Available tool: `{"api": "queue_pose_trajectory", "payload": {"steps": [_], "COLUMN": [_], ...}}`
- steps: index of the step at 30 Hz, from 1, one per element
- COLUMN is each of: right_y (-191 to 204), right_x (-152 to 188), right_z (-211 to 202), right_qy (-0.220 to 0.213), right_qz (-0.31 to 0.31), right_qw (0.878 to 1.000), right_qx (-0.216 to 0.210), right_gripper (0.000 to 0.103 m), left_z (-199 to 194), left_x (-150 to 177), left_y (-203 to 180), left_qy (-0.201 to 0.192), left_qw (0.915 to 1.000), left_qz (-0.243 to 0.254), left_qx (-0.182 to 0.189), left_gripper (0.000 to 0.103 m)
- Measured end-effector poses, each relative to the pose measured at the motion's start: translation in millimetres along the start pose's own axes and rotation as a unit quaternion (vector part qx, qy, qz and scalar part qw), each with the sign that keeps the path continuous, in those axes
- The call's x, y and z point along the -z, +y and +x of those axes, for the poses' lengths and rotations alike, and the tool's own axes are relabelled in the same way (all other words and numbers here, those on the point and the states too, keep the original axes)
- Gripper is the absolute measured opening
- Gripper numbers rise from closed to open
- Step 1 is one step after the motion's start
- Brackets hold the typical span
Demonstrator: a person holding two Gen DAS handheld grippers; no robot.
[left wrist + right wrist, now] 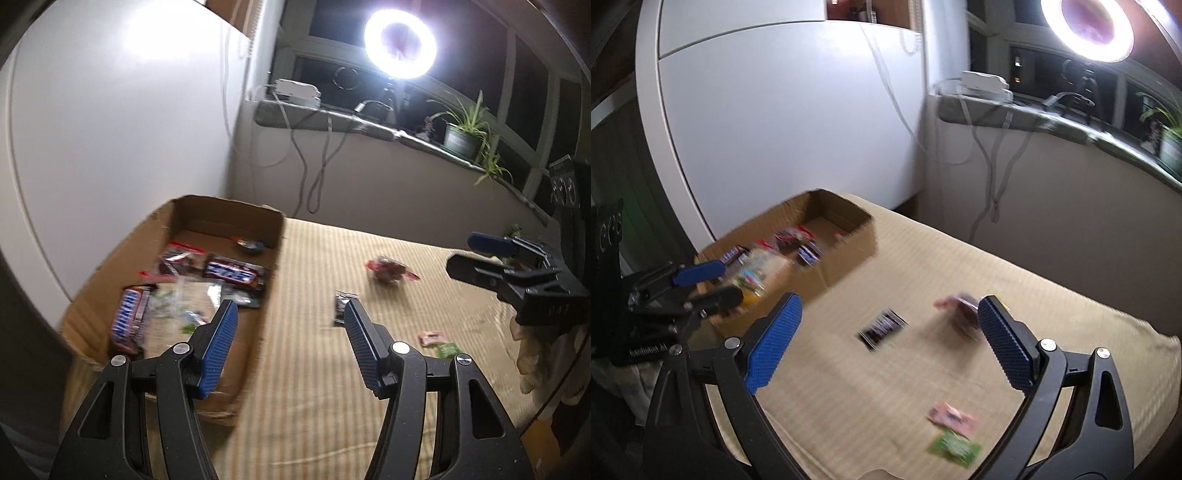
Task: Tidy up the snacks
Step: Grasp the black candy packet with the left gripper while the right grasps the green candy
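Observation:
An open cardboard box (275, 230) (849, 242) stands at the left on a striped beige cloth (314, 387). It holds several snacks, among them two Snickers bars (232, 273). My left gripper (290, 306) (729, 281) hovers open and empty over the box's right wall. On the cloth lie a red packet (389, 269) (960, 314), a black packet (340, 299) (882, 328), a pink packet (430, 338) (955, 415) and a green packet (448, 349) (955, 448). My right gripper (888, 301) (463, 253) is open and empty above the black packet.
A bright ring light (400, 44) stands on the windowsill (332, 122) behind the cloth, with a potted plant (461, 136) and hanging cables (317, 173). A white cabinet (794, 110) rises behind the box. A pale gloved hand (532, 354) holds the right gripper.

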State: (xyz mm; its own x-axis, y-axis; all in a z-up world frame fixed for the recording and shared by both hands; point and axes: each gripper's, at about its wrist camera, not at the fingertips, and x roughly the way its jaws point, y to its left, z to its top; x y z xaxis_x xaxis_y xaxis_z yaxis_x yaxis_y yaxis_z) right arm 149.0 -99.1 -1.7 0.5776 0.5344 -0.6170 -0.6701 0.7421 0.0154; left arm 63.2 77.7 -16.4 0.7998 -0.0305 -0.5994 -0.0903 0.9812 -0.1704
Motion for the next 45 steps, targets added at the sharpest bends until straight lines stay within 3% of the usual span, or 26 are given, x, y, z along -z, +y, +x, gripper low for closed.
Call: {"api": "queue_pose_trajectory", "payload": {"steps": [10, 17, 19, 24, 27, 32, 35, 37, 41, 45], "right_y": [-46.8, -57.1, -59.7, -67.2, -66.8, -63.4, -61.7, -63.6, -66.5, -67.7], "right_x": [65.8, 96.3, 102.2, 111.8, 114.7, 116.6, 117.6, 118.1, 118.1, 118.4], "right_z": [-14.0, -6.8, -1.4, 15.3, 23.6, 31.4, 31.5, 29.9, 26.9, 24.9], "right_qy": [0.052, 0.091, 0.102, 0.124, 0.137, 0.147, 0.147, 0.146, 0.145, 0.143], "right_qz": [0.015, 0.016, 0.028, 0.071, 0.091, 0.093, 0.09, 0.094, 0.095, 0.094], "right_qw": [0.998, 0.995, 0.993, 0.989, 0.985, 0.982, 0.982, 0.982, 0.982, 0.982], "right_qx": [0.038, 0.041, 0.042, 0.047, 0.047, 0.068, 0.074, 0.077, 0.077, 0.077], "right_gripper": [0.098, 0.097, 0.09, 0.087, 0.077, 0.073, 0.064, 0.053, 0.045, 0.041], "left_z": [33.6, 64.2, 73.2, 93.5, 103.2, 120.6, 130.5, 137.1, 142.5, 141.5], "left_x": [9.3, 11.8, 11.7, 10.1, 10.0, 8.5, 9.0, 10.0, 10.6, 10.3], "left_y": [-34.9, -45.9, -47.2, -51.1, -53.3, -55.7, -59.1, -59.2, -55.8, -52.5], "left_qy": [0.041, 0.07, 0.076, 0.089, 0.095, 0.105, 0.112, 0.12, 0.126, 0.126], "left_qw": [0.9979, 0.9958, 0.9954, 0.9945, 0.994, 0.9932, 0.9924, 0.9914, 0.991, 0.991], "left_qz": [0.015, 0.013, 0.011, 0.014, 0.019, 0.026, 0.035, 0.039, 0.034, 0.027], "left_qx": [0.048, 0.057, 0.057, 0.053, 0.049, 0.042, 0.037, 0.035, 0.032, 0.034], "left_gripper": [0.048, 0.044, 0.044, 0.044, 0.042, 0.042, 0.042, 0.04, 0.026, 0.025]}}
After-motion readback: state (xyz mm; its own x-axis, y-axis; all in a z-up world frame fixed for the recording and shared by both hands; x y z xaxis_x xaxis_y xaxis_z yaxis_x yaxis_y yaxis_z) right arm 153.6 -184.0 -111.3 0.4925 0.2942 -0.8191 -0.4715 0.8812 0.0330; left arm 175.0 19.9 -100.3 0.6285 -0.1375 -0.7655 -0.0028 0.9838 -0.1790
